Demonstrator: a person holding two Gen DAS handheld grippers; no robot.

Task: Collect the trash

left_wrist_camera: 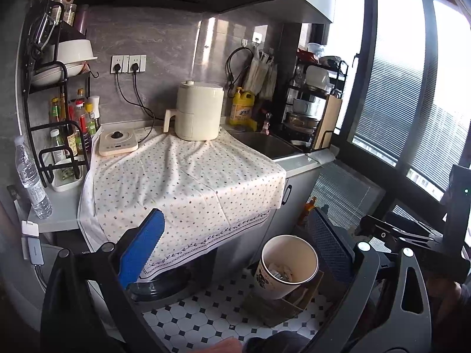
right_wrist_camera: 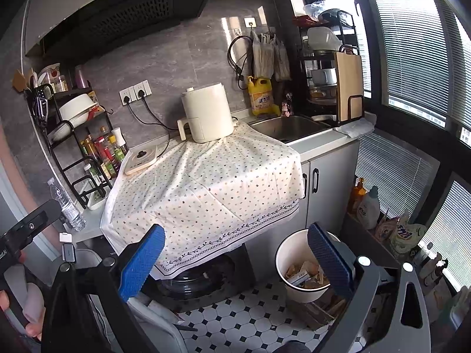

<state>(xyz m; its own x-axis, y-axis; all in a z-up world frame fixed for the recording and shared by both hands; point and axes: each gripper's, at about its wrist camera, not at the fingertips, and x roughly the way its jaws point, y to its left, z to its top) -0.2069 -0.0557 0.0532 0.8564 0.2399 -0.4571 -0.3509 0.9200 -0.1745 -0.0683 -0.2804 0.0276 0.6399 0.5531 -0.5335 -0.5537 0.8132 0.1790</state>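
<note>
A white waste bin point(left_wrist_camera: 294, 250) stands on the tiled floor beside the counter, propped on a brown cardboard piece point(left_wrist_camera: 276, 306). Crumpled paper and wrappers point(right_wrist_camera: 306, 270) lie inside the bin point(right_wrist_camera: 287, 250). My left gripper point(left_wrist_camera: 235, 244) is open and empty, held in front of the counter's edge, with the bin just inside its right finger. My right gripper point(right_wrist_camera: 235, 260) is also open and empty, and its right finger point(right_wrist_camera: 329, 261) overlaps the bin's rim in the view. No loose trash shows on the dotted cloth point(left_wrist_camera: 188, 176).
On the cloth-covered counter stand a cream air fryer point(left_wrist_camera: 198, 111) and an induction cooker point(left_wrist_camera: 117, 142). A clear water bottle point(left_wrist_camera: 31, 176) and a sauce rack point(left_wrist_camera: 70, 123) are on the left, a sink point(right_wrist_camera: 291, 128) on the right. Cleaning bottles point(right_wrist_camera: 368, 206) line the window wall.
</note>
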